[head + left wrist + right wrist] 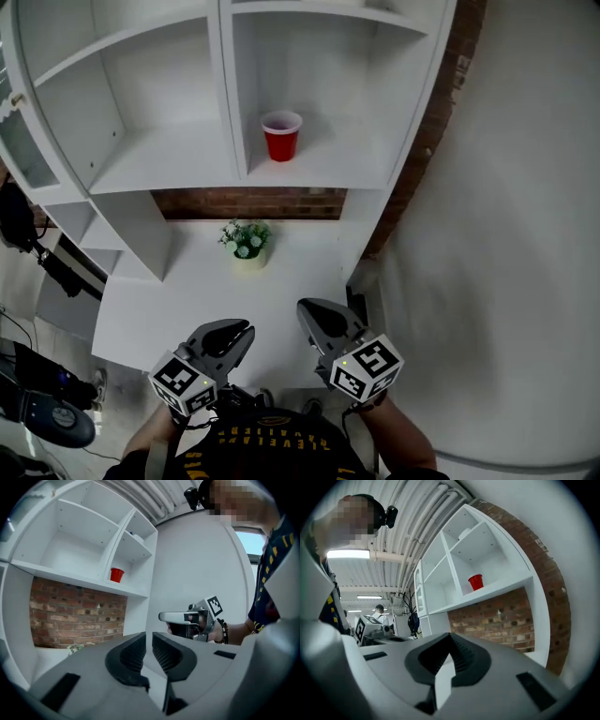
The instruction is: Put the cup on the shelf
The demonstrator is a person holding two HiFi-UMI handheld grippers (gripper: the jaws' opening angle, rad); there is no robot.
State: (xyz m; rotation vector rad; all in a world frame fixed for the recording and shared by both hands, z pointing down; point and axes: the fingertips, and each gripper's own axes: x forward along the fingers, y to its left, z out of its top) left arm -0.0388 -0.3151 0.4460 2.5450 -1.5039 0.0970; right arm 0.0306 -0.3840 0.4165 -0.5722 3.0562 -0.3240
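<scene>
A red cup (281, 136) stands upright on the right-hand compartment of the white shelf (328, 173); it also shows in the left gripper view (116, 574) and the right gripper view (476, 581). Both grippers hang low in front of the person, well short of the shelf. My left gripper (246, 330) (148, 637) has its jaws close together with a narrow gap and nothing between them. My right gripper (305, 309) (450, 637) is shut and empty, its tips meeting. The left gripper view also catches the right gripper (161, 617) from the side.
A small potted plant (247, 242) sits on the white desk top (187, 291) under the shelf, against a brick wall (248, 202). The left shelf compartment (159, 159) holds nothing. A white wall (506, 234) rises at right. Another person (378, 611) stands far off.
</scene>
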